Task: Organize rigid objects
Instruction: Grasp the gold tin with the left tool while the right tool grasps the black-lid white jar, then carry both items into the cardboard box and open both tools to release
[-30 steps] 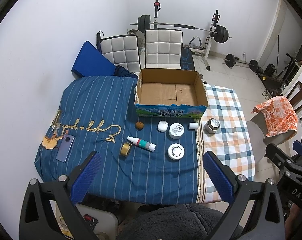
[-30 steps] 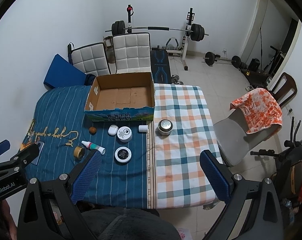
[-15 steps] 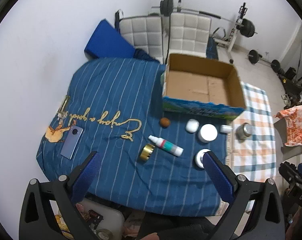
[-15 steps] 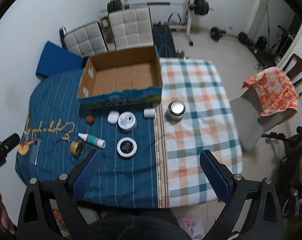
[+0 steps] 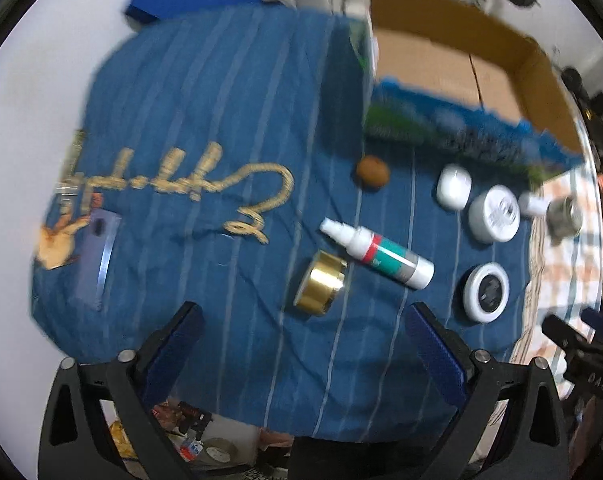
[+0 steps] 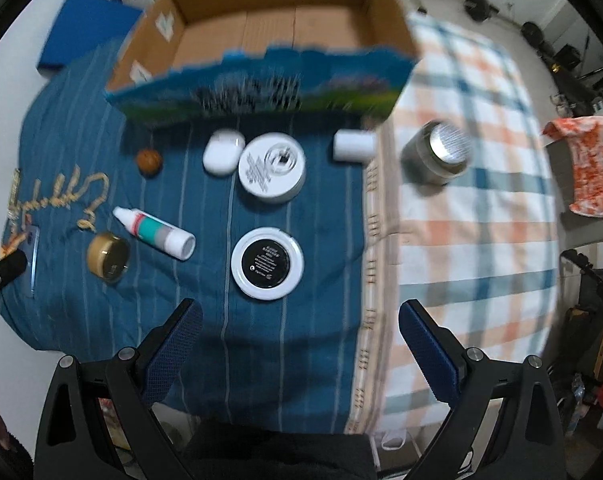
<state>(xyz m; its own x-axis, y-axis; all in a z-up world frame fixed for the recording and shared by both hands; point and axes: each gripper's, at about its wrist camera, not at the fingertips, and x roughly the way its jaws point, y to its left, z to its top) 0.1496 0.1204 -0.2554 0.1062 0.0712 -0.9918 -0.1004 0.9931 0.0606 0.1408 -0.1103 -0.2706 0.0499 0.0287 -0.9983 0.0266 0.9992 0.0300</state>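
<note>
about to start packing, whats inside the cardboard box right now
The cardboard box shows only its bare brown floor; no items in it. The strip just behind its near wall is hidden. Both claws are open, holding nothing.

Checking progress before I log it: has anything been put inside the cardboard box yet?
No, in the right wrist view the cardboard box shows only its bare brown floor, and the jars and bottle all lie on the cloth in front of it.
</note>
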